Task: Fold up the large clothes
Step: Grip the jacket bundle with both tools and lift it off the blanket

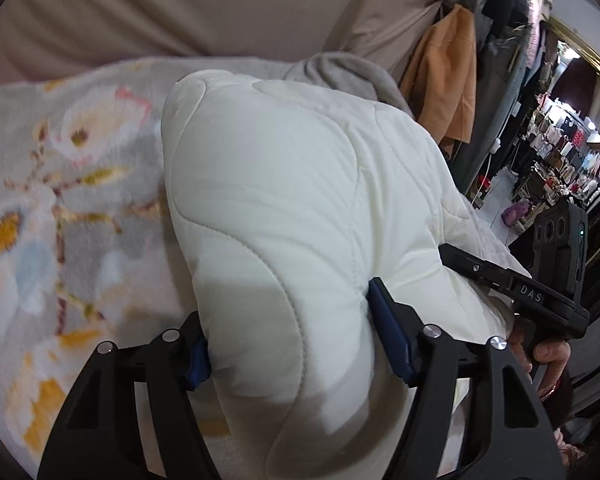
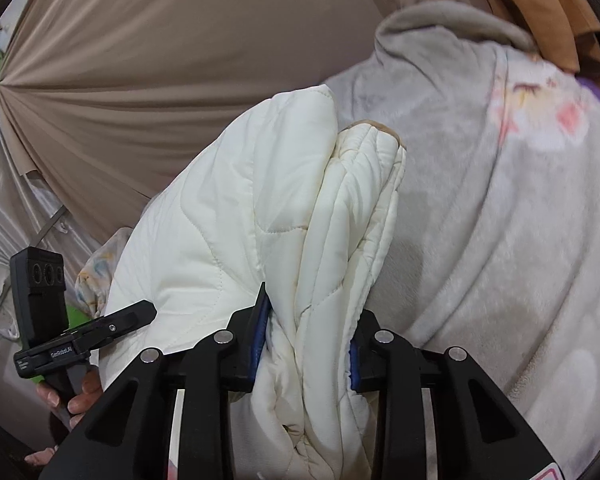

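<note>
A bunched quilted garment (image 1: 268,200) is clamped between the pads of the left gripper (image 1: 296,344) and the right gripper (image 2: 306,340), above a blanket (image 1: 60,184) spread beneath, with a curtain (image 1: 180,4) hung behind.

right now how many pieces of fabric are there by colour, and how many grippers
white quilted garment: 1, clamped by the left gripper and the right gripper
grey floral blanket: 1, under it
beige curtain: 1
orange cloth: 1, hanging behind
grippers: 2
total: 4 fabric pieces, 2 grippers; the shop racks at far right are too small to count
</note>
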